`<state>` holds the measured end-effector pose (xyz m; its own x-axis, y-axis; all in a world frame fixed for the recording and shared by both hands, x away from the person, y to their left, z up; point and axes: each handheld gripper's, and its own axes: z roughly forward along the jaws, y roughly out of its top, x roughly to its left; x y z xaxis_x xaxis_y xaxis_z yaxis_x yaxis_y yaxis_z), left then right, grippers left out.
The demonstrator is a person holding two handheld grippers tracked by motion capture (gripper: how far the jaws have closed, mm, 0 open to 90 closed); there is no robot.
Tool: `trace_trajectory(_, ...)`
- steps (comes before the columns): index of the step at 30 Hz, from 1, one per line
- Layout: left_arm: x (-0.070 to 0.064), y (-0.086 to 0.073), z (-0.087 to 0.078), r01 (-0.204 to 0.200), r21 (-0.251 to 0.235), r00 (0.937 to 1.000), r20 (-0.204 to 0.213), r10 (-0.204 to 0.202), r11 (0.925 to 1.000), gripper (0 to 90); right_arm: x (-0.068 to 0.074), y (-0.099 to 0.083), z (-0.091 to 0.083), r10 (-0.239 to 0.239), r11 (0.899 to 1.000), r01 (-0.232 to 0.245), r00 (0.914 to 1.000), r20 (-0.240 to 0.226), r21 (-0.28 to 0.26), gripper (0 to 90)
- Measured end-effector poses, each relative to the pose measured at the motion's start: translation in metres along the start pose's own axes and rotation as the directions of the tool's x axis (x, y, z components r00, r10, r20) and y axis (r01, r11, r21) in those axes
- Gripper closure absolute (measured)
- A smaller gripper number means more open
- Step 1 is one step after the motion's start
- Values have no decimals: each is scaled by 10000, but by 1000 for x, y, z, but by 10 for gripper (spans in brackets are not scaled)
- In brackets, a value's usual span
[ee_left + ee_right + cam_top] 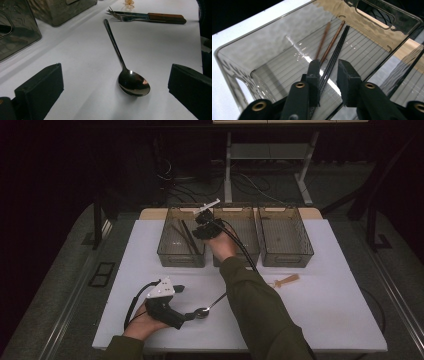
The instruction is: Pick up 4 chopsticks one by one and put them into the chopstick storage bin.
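Observation:
A steel spoon (203, 312) (133, 85) lies on the white table (320, 310), bowl toward me. My left gripper (189, 315) (116, 75) rests low on the table, open wide, one jaw on each side of the spoon's bowl without touching it. My right gripper (202, 231) (328, 72) hangs over the left clear bin (167, 256) (262, 42) with its jaws slightly apart and open. Under it, black chopsticks (337, 47) and brown chopsticks (332, 41) lie on the bin's floor, also seen as dark chopsticks (182, 236) from above.
A middle bin (248, 251) and a right bin (285, 256) stand beside the left one along the table's far side. A fork with a wooden handle (287, 280) (150, 17) lies right of my forearm. Cables trail from both grippers.

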<state>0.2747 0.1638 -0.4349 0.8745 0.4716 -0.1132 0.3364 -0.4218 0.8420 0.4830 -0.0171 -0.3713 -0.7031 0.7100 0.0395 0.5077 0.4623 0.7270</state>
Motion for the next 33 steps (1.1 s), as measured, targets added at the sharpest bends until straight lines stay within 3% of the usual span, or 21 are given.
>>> trace_trajectory(9,0,0,0,10,-37,10000,-13,-10,10000,0,-5,-6,-17,224,9987,-265,9955,-925,-440,557)
trace_trajectory(17,-1,0,0,130,-53,9999,-2,-130,9999,0,-5,-20,-40,-121,9987,45,9884,-1511,-504,424)
trace_trajectory(26,-2,-1,1,164,24,9999,5,-164,9999,0,-14,-43,-69,-77,9961,-86,9831,-1830,-882,373)
trace_trajectory(33,-1,0,1,137,117,9999,-18,-137,9998,0,-19,-63,-86,-373,9950,193,9819,-1855,-984,356)
